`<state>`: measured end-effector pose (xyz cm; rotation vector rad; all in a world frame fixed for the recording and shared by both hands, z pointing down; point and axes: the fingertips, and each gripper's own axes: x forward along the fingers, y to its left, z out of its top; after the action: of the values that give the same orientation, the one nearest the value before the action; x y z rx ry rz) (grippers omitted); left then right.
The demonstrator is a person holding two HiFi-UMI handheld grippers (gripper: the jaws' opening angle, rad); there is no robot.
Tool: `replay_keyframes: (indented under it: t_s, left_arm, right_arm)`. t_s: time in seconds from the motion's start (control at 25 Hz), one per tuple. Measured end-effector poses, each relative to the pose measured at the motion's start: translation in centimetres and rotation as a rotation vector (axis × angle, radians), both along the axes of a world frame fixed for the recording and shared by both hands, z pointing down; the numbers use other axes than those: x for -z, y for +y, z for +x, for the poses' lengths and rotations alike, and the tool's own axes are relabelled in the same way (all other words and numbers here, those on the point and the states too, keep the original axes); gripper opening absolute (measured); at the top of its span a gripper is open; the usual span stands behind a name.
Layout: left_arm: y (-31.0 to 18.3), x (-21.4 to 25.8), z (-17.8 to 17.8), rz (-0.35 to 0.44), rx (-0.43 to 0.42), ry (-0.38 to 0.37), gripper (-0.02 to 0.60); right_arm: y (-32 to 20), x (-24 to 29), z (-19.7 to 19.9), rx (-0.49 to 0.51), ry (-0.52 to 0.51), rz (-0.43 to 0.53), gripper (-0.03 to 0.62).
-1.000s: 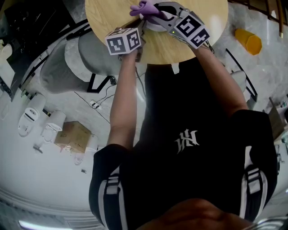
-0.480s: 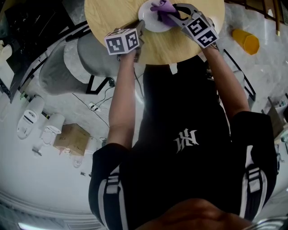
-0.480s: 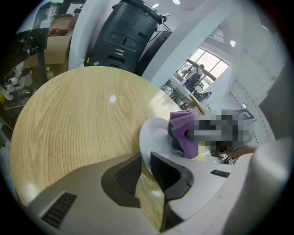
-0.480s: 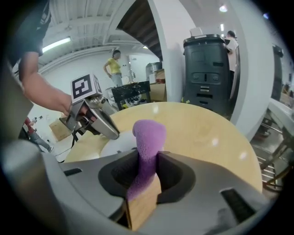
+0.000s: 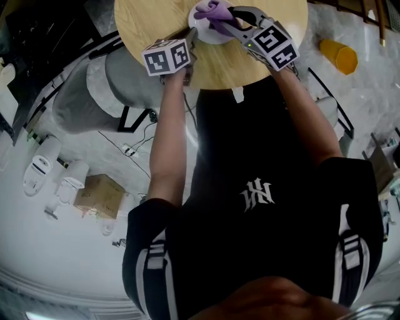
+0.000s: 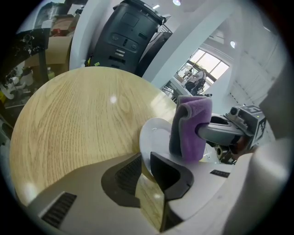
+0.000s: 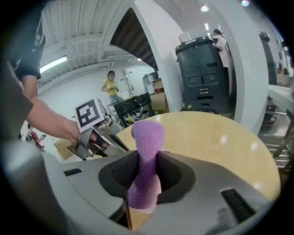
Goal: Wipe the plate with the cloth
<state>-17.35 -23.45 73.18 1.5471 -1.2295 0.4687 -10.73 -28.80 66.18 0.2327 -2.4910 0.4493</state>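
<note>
A white plate lies on the round wooden table, near its front edge. My left gripper is shut on the plate's near rim; in the left gripper view its jaws pinch the plate's edge. My right gripper is shut on a folded purple cloth and holds it over the plate. The cloth hangs down onto the plate's surface beside the left jaws. In the right gripper view the cloth stands up between the jaws and hides the plate.
The table top stretches bare to the left of the plate. A yellow cup-like object lies on the floor at right. A grey rounded block and a cardboard box stand at left. A black machine stands beyond the table.
My right gripper has swept the cloth across the plate, first to the right, then back a little to the left. The left gripper has kept still on the rim.
</note>
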Motion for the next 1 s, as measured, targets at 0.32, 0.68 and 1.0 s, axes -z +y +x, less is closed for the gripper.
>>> replay_keyframes:
  t_s: [0.32, 0.68, 1.0]
  left_arm:
    - [-0.3, 0.0, 0.3, 0.002, -0.003, -0.008, 0.063]
    - [0.1, -0.2, 0.3, -0.008, -0.003, 0.001, 0.063]
    - [0.2, -0.3, 0.3, -0.015, 0.003, 0.003, 0.061]
  right_arm:
    - [3.7, -3.9, -2.0, 0.076, 0.063, -0.073, 0.106]
    - [-1.1, -3.9, 4.8, 0.015, 0.167, 0.051, 0.106]
    - [-1.2, -1.3, 5.1, 0.000, 0.120, 0.076, 0.106]
